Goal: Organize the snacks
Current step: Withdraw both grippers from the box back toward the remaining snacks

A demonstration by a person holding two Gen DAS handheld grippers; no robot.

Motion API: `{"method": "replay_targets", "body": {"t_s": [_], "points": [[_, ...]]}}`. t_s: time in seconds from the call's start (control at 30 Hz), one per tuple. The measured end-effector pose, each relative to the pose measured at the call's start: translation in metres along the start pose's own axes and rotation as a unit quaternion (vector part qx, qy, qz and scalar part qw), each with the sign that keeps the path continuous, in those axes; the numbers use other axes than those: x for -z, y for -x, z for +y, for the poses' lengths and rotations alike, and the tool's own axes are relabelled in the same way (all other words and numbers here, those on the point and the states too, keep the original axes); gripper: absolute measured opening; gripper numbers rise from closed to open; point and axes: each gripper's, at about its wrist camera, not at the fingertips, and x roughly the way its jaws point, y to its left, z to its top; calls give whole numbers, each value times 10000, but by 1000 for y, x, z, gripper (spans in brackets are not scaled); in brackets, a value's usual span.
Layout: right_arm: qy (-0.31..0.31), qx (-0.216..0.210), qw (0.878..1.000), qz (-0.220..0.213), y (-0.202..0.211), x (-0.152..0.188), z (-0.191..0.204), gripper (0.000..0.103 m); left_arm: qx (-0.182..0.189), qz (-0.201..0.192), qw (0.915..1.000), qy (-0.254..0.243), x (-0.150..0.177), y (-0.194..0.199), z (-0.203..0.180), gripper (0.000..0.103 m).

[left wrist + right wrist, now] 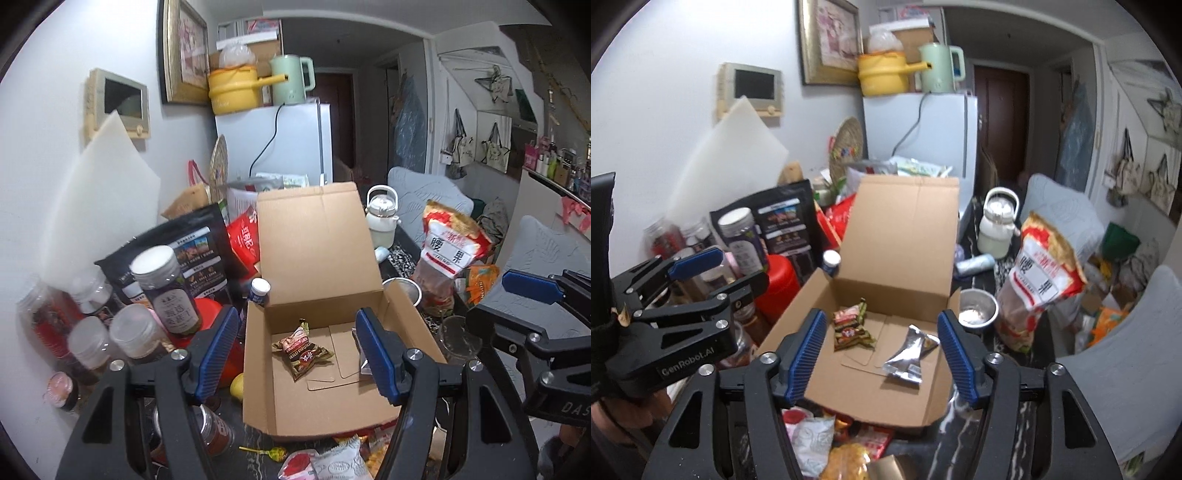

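An open cardboard box stands on the dark table with its lid raised. On its floor lies a red-brown snack packet. A silver packet lies to its right, and in the left wrist view my own finger mostly hides it. My left gripper hovers open over the box's near-left part, with nothing between its blue pads. My right gripper hangs open above the box's near edge, also with nothing in it. Each gripper shows at the edge of the other's view. Loose snack packets lie in front of the box.
Jars and a black pouch crowd the left side by the wall. A big red-and-white bag, a white jug and a steel bowl stand right of the box. A lollipop lies near the front edge.
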Motion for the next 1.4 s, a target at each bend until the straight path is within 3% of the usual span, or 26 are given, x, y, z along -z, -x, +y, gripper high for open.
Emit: {"method": "replay_targets", "body": {"t_s": [0.23,0.27,0.33,0.43,0.77,1.0,1.2,1.4], "points": [[36,-75,9997,-218,39,17,8,71,67,-184,9997,-157,10,42,-3,67],[52,-99,9997,-233,45,21,9,73,99,-219,9996,-175,13,49,-3,70],[62,-114,9995,-276,55,28,10,77,73,-328,9993,-189,18,61,-3,88],[76,-133,9993,-331,68,41,12,77,61,-532,9981,-288,27,78,-4,94],[115,-170,9987,-457,98,82,22,85,349,-361,9981,-362,63,104,-8,95],[206,21,9988,-439,105,114,36,85,262,-381,9980,-428,92,115,-15,95],[129,-72,9996,-247,100,144,38,85,514,-53,9981,-325,122,111,-18,95],[-50,-22,10000,-53,92,172,34,85,542,265,9981,-149,148,97,-18,95]]}}
